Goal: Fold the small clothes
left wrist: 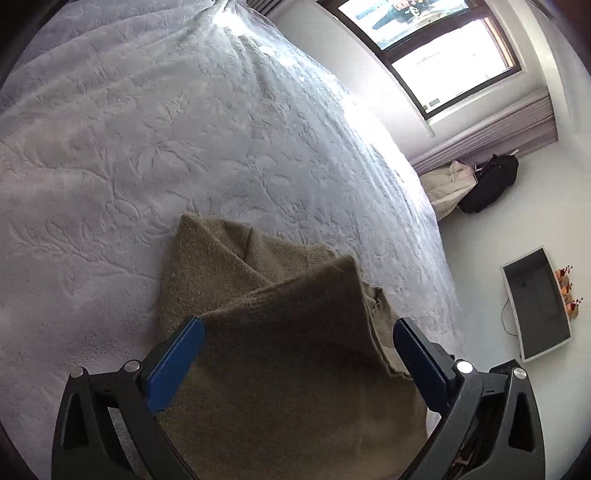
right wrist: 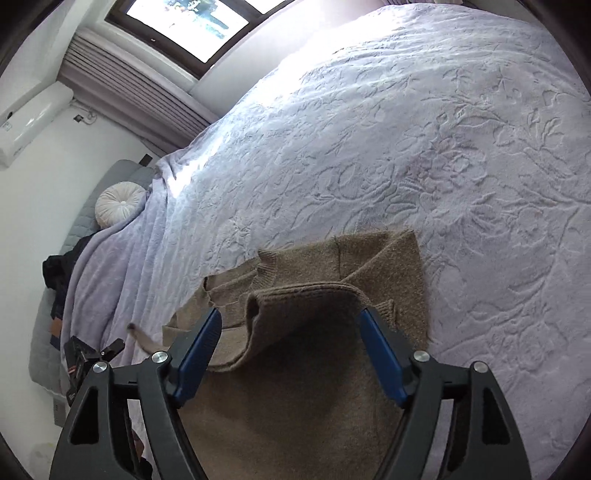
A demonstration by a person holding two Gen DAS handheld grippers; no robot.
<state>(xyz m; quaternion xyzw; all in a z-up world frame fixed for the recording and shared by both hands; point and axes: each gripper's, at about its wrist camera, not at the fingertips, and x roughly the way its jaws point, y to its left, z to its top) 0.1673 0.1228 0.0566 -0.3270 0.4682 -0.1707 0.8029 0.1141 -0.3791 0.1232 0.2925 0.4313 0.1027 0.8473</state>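
Note:
A small brown knit sweater [left wrist: 236, 266] lies on the white embossed bedspread [left wrist: 147, 147]. In the left wrist view a folded-over part of it rises between the blue pads of my left gripper [left wrist: 297, 328], whose jaws stand wide apart. In the right wrist view the sweater [right wrist: 384, 266] shows its ribbed collar and a lifted ribbed hem between the pads of my right gripper [right wrist: 291, 321], also wide open. Neither pair of pads presses on the cloth.
The bedspread [right wrist: 406, 129] spreads far beyond the sweater. The bed edge drops to a white floor with a dark bag [left wrist: 487, 184] and a white monitor-like panel [left wrist: 535, 306]. A round white cushion [right wrist: 120, 203] lies beside the bed, and a window [right wrist: 188, 22] is behind.

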